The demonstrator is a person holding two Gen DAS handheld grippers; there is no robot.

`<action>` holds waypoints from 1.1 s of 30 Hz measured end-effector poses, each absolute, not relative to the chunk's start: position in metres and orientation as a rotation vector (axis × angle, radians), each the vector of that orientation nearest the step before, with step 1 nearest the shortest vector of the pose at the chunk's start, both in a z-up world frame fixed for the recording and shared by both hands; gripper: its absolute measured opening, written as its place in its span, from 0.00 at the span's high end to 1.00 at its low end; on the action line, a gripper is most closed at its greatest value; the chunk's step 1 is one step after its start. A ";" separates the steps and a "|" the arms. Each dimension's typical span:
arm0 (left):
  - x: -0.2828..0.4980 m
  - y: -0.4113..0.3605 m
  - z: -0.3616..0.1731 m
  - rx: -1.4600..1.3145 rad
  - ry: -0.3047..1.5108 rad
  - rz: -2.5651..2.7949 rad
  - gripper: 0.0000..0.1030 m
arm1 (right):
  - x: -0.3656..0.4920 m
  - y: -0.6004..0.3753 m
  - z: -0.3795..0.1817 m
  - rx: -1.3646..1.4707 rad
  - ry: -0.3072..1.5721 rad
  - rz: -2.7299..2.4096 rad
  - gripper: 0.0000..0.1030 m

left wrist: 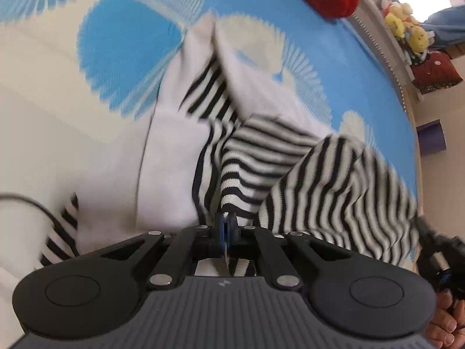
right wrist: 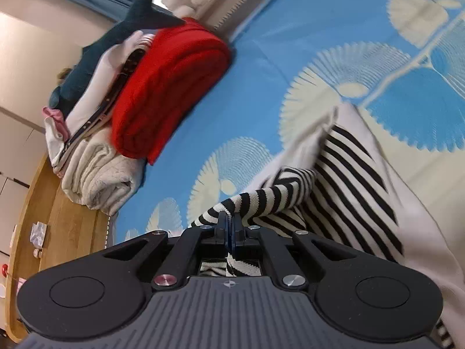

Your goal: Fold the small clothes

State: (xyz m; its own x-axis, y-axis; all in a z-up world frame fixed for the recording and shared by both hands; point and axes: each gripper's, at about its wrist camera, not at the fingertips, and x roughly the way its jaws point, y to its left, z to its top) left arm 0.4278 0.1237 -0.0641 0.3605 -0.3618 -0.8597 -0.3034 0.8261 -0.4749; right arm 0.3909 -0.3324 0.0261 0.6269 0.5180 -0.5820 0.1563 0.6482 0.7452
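Left wrist view: the left tool (left wrist: 229, 224) is clamped tight on a bunch of the black-and-white striped garment (left wrist: 319, 180), which looks like it's layered with a white vest part (left wrist: 171, 157). It's lying spread on the bed's blue patterned cover (left wrist: 130, 43), lower end pulled up toward the camera. The other tool, with a bit of the person's hand (left wrist: 444, 320), pokes in at the far right edge.

Right wrist view: the right tool (right wrist: 231, 226) is pinched shut on a striped fold too, some fabric bunched behind the jaws. A red folded knit (right wrist: 174, 87) sits on a pile of folded clothes (right wrist: 96, 180) at the bed's far side, plush shark (right wrist: 116, 43) behind.

If I were doing this fold: lift both corners evenly, keep the edge taut between the tools, and lay it over straight so the stripes line up. Uneven pull will probably skew it.
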 end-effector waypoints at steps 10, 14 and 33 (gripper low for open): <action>0.414 0.140 0.022 -0.587 0.733 -0.130 0.99 | 0.378 -0.348 0.041 0.987 0.776 0.371 0.99; 0.427 0.146 -0.066 -0.601 1.278 0.000 0.96 | 0.383 -0.342 0.012 0.769 1.108 0.230 0.99; 0.434 0.130 -0.068 -0.735 1.202 0.036 0.99 | 0.396 -0.331 -0.017 0.770 1.106 0.056 0.95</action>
